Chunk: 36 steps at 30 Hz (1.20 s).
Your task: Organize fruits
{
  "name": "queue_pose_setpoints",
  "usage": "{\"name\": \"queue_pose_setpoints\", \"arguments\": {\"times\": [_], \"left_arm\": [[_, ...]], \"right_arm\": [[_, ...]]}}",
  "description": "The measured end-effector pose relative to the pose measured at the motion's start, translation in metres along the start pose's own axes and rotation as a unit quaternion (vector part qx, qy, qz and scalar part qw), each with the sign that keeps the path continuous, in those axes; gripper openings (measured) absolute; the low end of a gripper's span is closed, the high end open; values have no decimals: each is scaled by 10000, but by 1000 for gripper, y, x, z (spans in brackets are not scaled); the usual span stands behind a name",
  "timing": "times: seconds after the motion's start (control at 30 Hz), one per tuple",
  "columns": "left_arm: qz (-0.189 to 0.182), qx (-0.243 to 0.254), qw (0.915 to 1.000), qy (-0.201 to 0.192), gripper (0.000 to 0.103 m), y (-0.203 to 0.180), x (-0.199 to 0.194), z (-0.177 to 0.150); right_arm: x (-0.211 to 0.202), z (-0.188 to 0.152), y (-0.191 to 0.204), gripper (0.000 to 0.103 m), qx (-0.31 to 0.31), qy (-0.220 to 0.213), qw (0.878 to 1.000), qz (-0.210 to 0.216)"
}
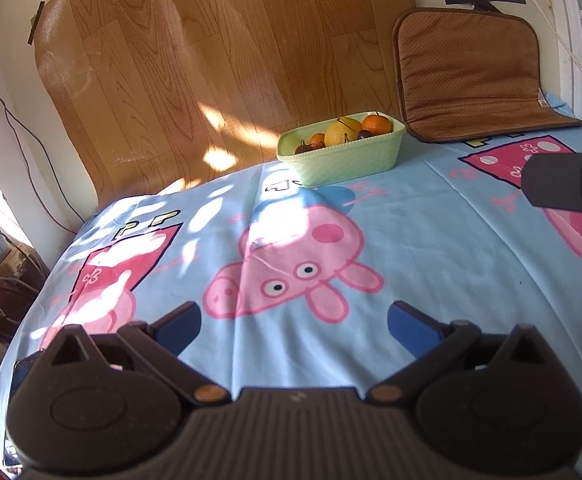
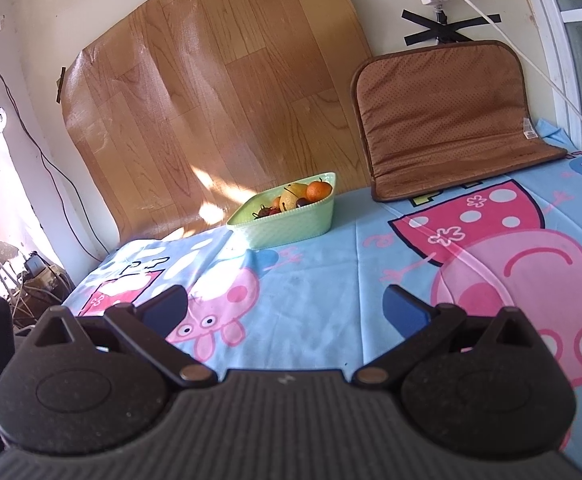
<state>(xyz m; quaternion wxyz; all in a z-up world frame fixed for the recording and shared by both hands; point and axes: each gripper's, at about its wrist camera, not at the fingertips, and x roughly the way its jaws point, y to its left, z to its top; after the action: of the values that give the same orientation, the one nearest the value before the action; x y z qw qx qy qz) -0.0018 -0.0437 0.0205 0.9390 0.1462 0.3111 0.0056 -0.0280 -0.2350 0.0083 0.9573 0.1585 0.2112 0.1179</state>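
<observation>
Spread black claw (image 1: pixel 294 322) over soft printed cloth (image 1: pixel 411 240).

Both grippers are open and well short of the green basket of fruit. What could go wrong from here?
1. The green basket sits near the far edge of the blue cloth; a push from the left gripper or right gripper could slide it off.
2. The fruit is piled tightly: grabbing the orange may dislodge the yellow pear.
3. Sun glare by the basket may hide small dark fruits.

Sunlit cartoon tablecloth (image 1: pixel 431 240) — wood-print sheet (image 1: pixel 219 60) behind.
</observation>
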Motion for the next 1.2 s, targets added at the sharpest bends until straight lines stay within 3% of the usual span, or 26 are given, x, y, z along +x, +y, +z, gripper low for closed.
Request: {"name": "queue_pose_setpoints", "arguments": {"times": [1.0, 1.2], "left_arm": [[-595, 272, 9975, 270, 103, -37, 1, 9], [-782, 299, 9965, 74, 103, -40, -5, 10]], "right_arm": [[-2, 1, -32, 103, 337, -34, 9994, -70], [-4, 2, -35, 103, 327, -72, 9994, -121]]}}
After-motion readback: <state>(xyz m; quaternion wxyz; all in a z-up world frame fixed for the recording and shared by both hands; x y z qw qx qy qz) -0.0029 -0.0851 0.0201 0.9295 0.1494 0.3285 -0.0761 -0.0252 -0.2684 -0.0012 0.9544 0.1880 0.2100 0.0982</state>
